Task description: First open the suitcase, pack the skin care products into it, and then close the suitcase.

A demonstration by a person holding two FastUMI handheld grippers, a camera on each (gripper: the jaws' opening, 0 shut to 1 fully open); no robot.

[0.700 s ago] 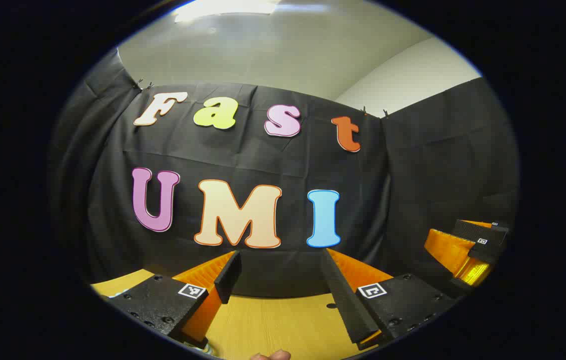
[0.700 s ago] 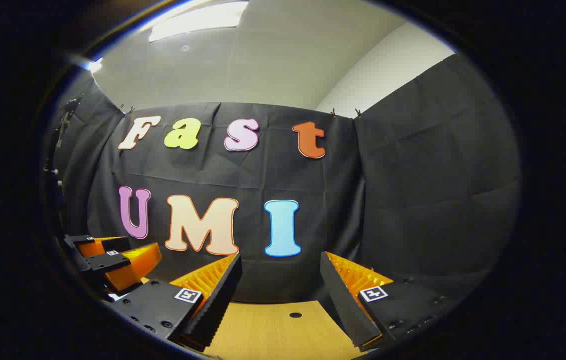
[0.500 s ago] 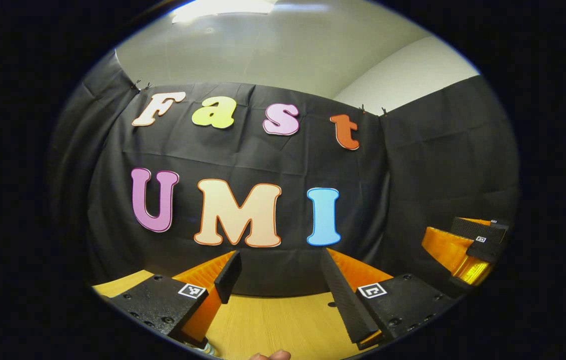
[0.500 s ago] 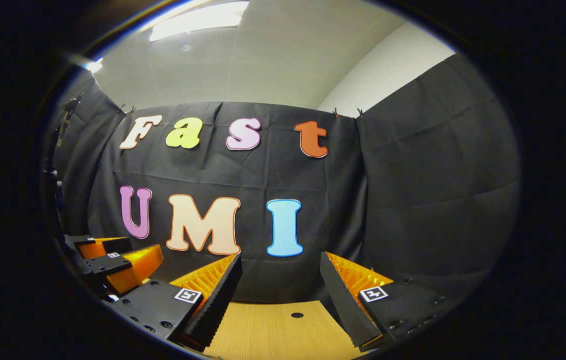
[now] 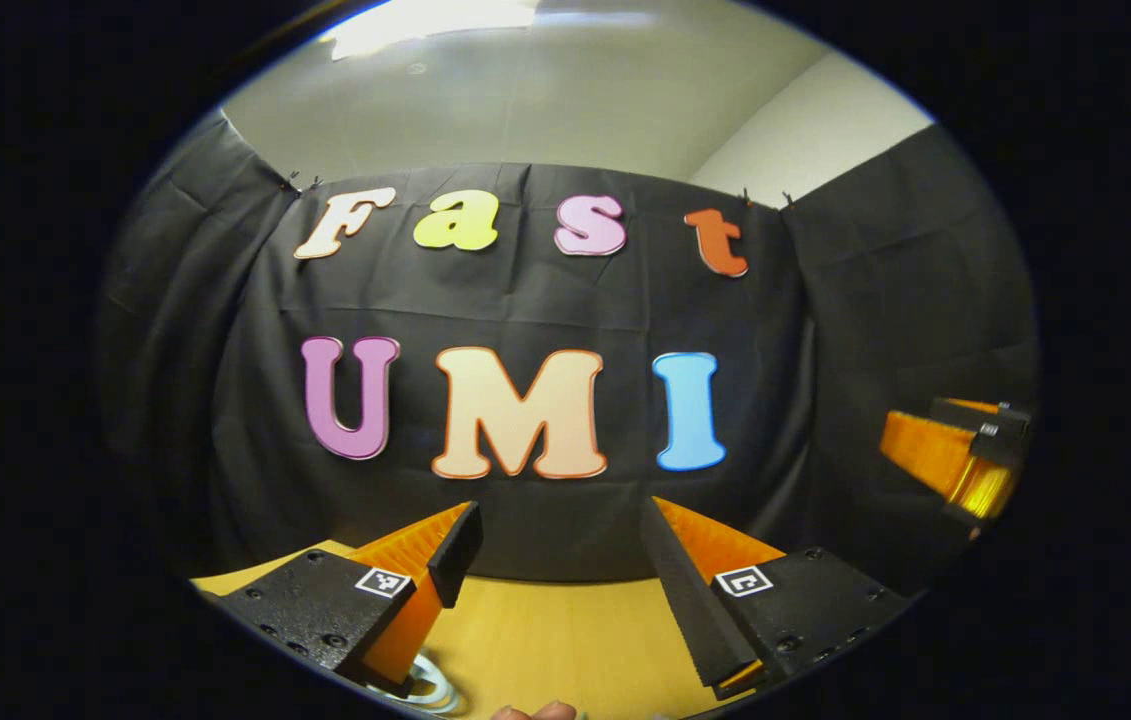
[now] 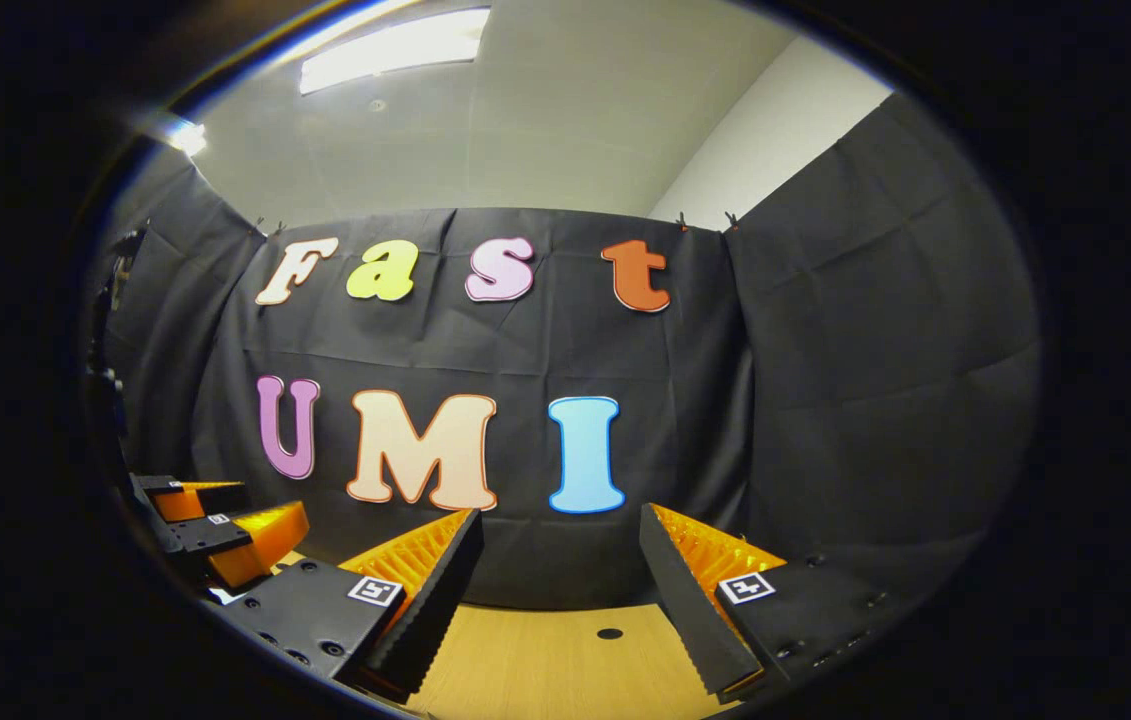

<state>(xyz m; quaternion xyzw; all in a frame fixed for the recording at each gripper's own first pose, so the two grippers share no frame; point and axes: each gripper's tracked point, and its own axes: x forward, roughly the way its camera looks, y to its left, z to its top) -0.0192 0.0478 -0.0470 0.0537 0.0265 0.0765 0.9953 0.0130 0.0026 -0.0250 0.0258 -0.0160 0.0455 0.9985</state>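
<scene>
My left gripper (image 5: 555, 545) is held up facing the booth's back wall, open, with nothing between its fingers. Far off at the right edge of the left gripper view is my right gripper (image 5: 965, 460). My right gripper (image 6: 555, 550) is likewise open and empty, pointing at the wall. At the lower left of the right gripper view is my left gripper (image 6: 215, 520). Below both lies a wooden table (image 5: 565, 640). A pale round thing (image 5: 425, 690) peeks out under my left finger at the bottom of the left gripper view. A fingertip (image 5: 535, 712) shows at the bottom edge.
Black cloth walls close the booth at the back and right. The table (image 6: 545, 665) has a small dark hole (image 6: 610, 633) near its far edge. A ceiling light (image 6: 395, 50) glows overhead.
The left gripper view has swung slightly left and down, so the wall shifted right and the right gripper slid toward the right edge. The right gripper view shifted a little. Both stay open.
</scene>
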